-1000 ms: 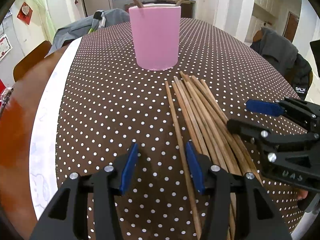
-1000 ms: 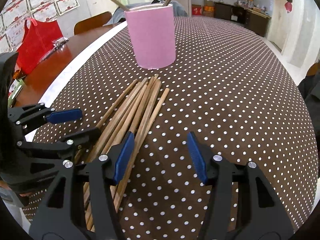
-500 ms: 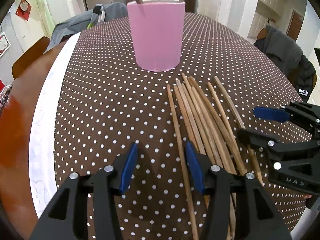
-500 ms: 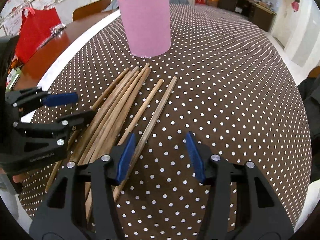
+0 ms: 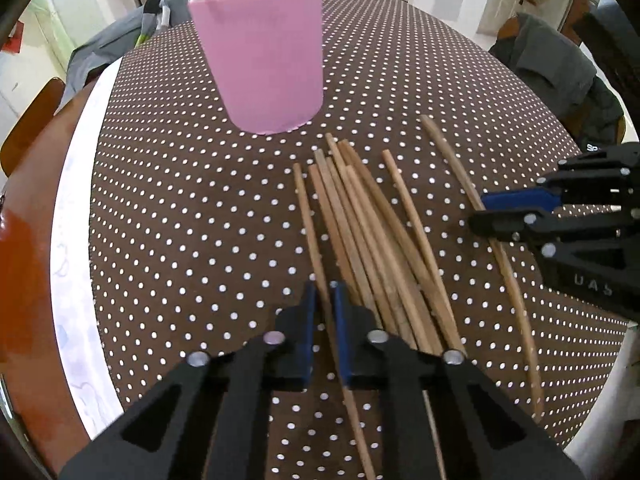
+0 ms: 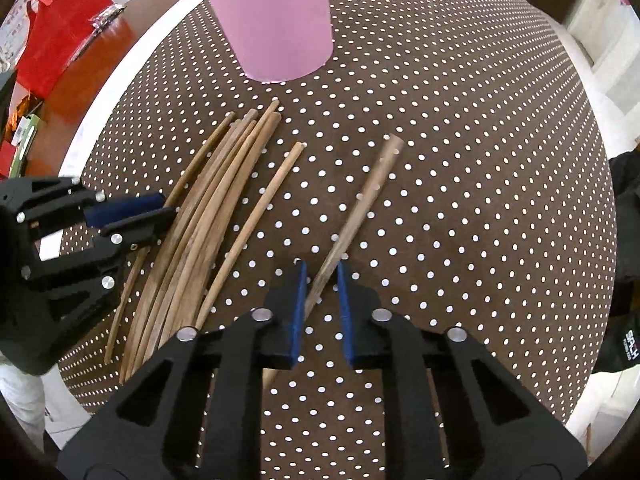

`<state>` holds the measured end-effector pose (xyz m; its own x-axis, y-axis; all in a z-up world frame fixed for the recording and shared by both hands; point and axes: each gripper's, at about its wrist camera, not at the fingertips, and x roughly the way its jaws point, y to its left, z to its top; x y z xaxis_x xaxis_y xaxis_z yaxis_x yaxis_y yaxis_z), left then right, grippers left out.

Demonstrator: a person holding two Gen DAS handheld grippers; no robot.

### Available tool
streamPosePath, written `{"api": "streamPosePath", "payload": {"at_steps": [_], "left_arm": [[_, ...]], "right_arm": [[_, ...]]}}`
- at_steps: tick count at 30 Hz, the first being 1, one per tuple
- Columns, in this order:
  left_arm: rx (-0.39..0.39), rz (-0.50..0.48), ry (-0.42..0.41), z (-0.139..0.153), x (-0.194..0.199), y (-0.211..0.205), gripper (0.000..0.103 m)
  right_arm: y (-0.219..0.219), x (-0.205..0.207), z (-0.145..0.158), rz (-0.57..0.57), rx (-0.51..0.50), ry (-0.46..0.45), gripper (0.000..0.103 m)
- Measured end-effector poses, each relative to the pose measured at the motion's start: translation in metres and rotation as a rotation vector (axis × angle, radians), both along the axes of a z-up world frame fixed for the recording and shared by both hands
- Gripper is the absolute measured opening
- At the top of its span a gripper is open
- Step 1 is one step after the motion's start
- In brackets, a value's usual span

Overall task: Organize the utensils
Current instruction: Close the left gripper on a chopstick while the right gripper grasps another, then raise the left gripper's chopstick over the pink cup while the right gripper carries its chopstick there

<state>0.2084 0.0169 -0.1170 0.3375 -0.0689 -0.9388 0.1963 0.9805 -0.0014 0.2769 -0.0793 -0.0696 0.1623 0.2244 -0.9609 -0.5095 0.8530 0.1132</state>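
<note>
Pinching the leftmost chopstick (image 5: 310,224) of the pile, my left tongs (image 5: 325,296) are pressed together on it. My right tongs (image 6: 321,280) are closing around a single chopstick (image 6: 362,208) that lies well apart to the right of the pile; its thin end sits between the blue pads (image 6: 298,308). The other chopsticks (image 5: 360,236) lie fanned on the dotted tablecloth (image 5: 180,208), just in front of the pink cup (image 5: 264,52), which holds two more.
</note>
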Motion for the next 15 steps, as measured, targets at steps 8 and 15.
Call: {"api": "streamPosePath", "payload": {"at_steps": [8, 15], "left_arm": [[-0.054, 0.048, -0.055, 0.005, -0.010, 0.006, 0.005], [-0.153, 0.067, -0.225, 0.039, -0.032, 0.014, 0.005]], "right_arm": [[-0.031, 0.016, 0.007, -0.048, 0.167, 0.026, 0.006], [-0.061, 0.001, 0.008, -0.059, 0.265, -0.022, 0.006]]}}
